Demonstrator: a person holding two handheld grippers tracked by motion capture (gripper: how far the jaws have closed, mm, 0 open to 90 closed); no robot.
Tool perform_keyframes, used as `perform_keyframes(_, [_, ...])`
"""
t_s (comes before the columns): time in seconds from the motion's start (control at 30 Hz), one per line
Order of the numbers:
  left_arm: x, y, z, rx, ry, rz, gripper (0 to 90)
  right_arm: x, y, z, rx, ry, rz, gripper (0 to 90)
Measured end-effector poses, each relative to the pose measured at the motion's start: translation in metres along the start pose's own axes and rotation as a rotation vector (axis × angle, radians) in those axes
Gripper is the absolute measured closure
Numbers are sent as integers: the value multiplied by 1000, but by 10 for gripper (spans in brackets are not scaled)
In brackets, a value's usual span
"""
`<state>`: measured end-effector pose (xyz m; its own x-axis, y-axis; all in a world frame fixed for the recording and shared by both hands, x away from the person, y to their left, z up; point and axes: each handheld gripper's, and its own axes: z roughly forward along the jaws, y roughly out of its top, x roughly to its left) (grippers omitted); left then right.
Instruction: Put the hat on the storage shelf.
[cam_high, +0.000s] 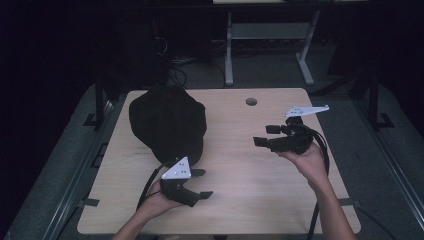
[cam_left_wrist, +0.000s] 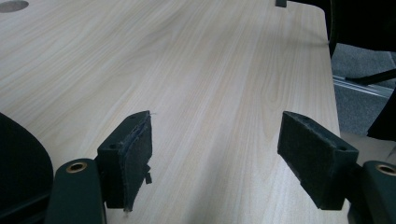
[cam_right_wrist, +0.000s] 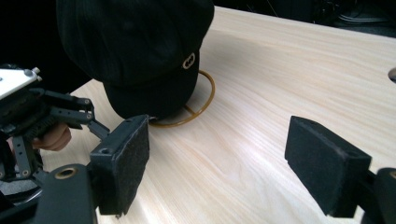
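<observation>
A black cap (cam_high: 167, 122) lies on the left half of the light wooden table (cam_high: 250, 180). In the right gripper view the cap (cam_right_wrist: 135, 46) shows a small gold emblem (cam_right_wrist: 188, 61), and a thin tan ring (cam_right_wrist: 206, 95) lies under its brim. My left gripper (cam_high: 202, 183) is held just in front of the cap, jaws pointing right. In its own view the left gripper (cam_left_wrist: 215, 140) is open over bare wood. My right gripper (cam_high: 265, 135) hovers at the right, aimed left toward the cap. Its own view shows the right gripper (cam_right_wrist: 217, 149) open with nothing between the jaws.
A round cable hole (cam_high: 251, 101) sits near the table's far edge. Behind the table stand another desk's white legs (cam_high: 229, 55) and loose cables (cam_high: 175, 70) on the floor. Dark frame rails (cam_high: 97, 105) flank the table on both sides.
</observation>
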<state>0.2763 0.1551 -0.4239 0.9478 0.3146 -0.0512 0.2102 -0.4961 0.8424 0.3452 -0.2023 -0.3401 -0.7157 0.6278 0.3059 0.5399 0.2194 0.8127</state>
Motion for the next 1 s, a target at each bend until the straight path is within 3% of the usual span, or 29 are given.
perform_keyframes(1.0, [1,-2,1,21,0,0,259,-16,-66,-30,-17,-27,92,217])
